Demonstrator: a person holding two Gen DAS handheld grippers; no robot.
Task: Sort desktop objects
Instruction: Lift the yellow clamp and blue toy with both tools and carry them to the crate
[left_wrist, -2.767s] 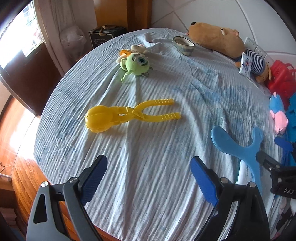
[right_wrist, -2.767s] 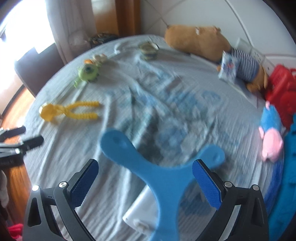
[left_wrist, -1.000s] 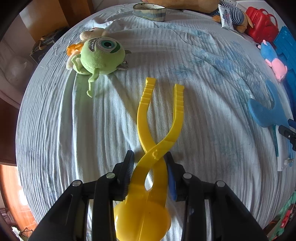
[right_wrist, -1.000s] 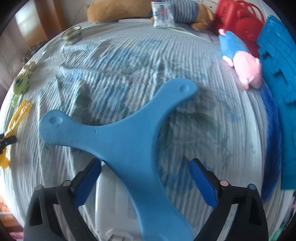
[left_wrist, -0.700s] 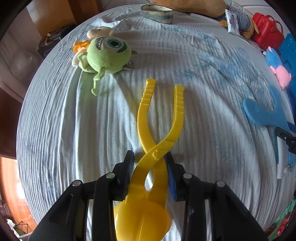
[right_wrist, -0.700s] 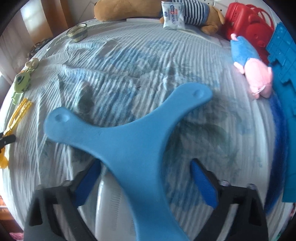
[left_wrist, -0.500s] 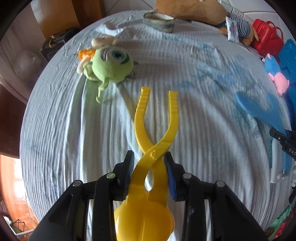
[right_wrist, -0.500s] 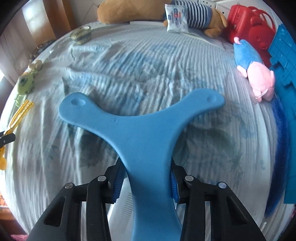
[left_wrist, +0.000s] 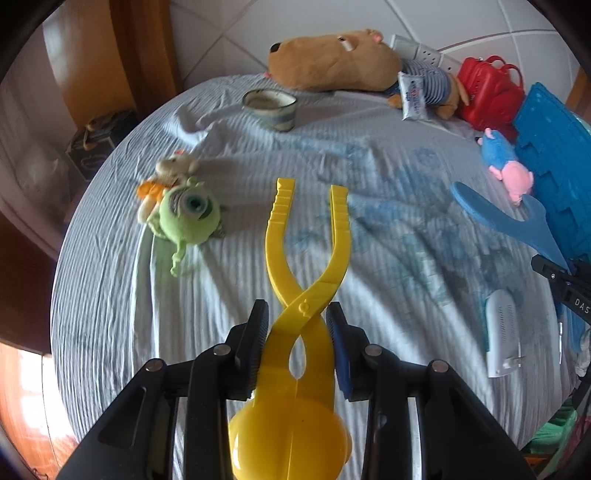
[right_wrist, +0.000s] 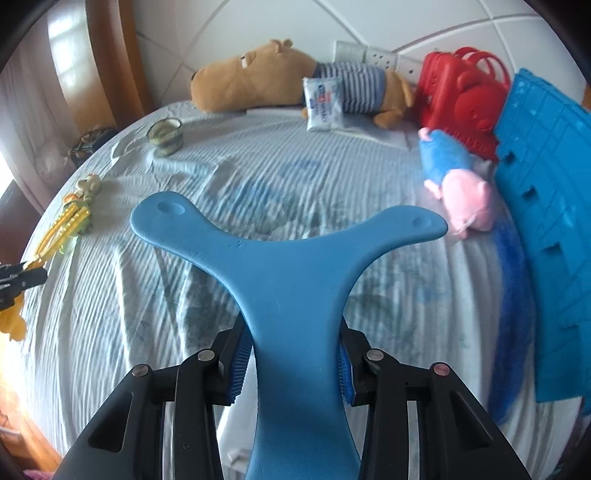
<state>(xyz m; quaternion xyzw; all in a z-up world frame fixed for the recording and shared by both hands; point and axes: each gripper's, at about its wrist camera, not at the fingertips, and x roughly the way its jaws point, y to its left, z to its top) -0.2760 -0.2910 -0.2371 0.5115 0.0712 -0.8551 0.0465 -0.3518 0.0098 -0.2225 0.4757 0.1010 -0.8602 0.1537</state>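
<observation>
— What are the grippers doing, nearest first?

— The left gripper (left_wrist: 295, 343) is pinching the yellow tongs (left_wrist: 295, 369) just behind the pivot, handles pointing toward the desk's far edge. The right gripper (right_wrist: 291, 362) is clamping the stem of the blue boomerang (right_wrist: 288, 266), which is riding above the cloth (right_wrist: 147, 314).

— How to carry them well?

— Keeping both level and apart, I'd judge — the tongs' handles are reaching toward the green toy (left_wrist: 188, 216), the boomerang's arm toward the pink toy (right_wrist: 461, 195) by the right edge.

— And where they go?

— Nothing is showing that.
</observation>
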